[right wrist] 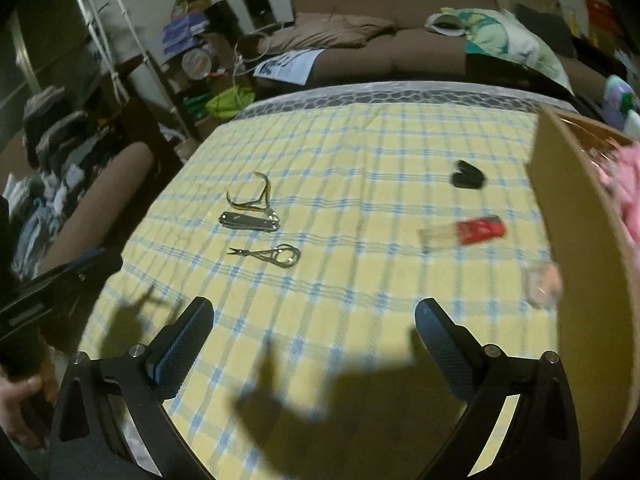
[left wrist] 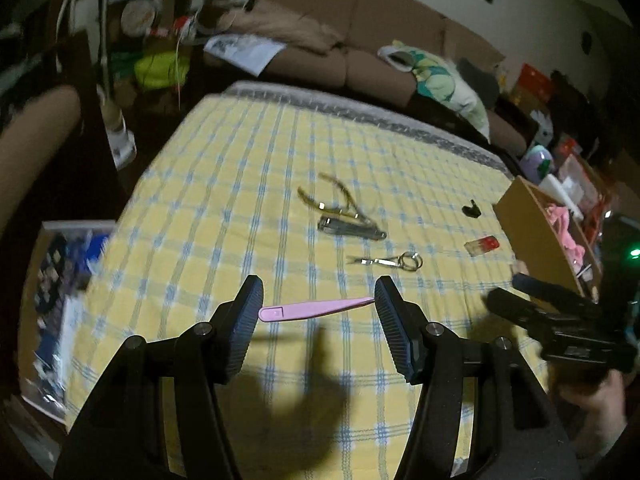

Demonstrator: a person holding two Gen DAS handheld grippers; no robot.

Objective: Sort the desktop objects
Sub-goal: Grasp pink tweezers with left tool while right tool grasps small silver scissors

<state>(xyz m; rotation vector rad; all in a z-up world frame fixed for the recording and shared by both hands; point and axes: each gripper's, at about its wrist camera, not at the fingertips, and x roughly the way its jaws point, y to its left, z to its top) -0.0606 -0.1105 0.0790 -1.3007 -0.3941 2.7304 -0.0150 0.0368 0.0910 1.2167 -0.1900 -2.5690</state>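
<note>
My left gripper [left wrist: 319, 298] is open above the yellow checked tablecloth [left wrist: 240, 200], with a pink flat tool [left wrist: 316, 308] lying on the cloth between its fingertips. Beyond it lie small scissors [left wrist: 390, 261], a nail clipper [left wrist: 352, 229] and gold nippers [left wrist: 328, 200]. A red-capped clear bottle [left wrist: 482, 246] and a black clip [left wrist: 471, 209] lie further right. My right gripper [right wrist: 314, 314] is open and empty over the cloth [right wrist: 360, 160]. The scissors [right wrist: 272, 255], clipper [right wrist: 249, 221], nippers [right wrist: 252, 194], bottle [right wrist: 464, 232] and clip [right wrist: 467, 178] lie ahead of it.
A brown cardboard box [left wrist: 536, 232] with pink cloth inside stands at the table's right edge; it shows close on the right in the right wrist view [right wrist: 580, 240], with a small clear jar [right wrist: 544, 284] beside it. A brown sofa [right wrist: 400, 20] runs behind the table. A printed box [left wrist: 60, 300] sits off the left edge.
</note>
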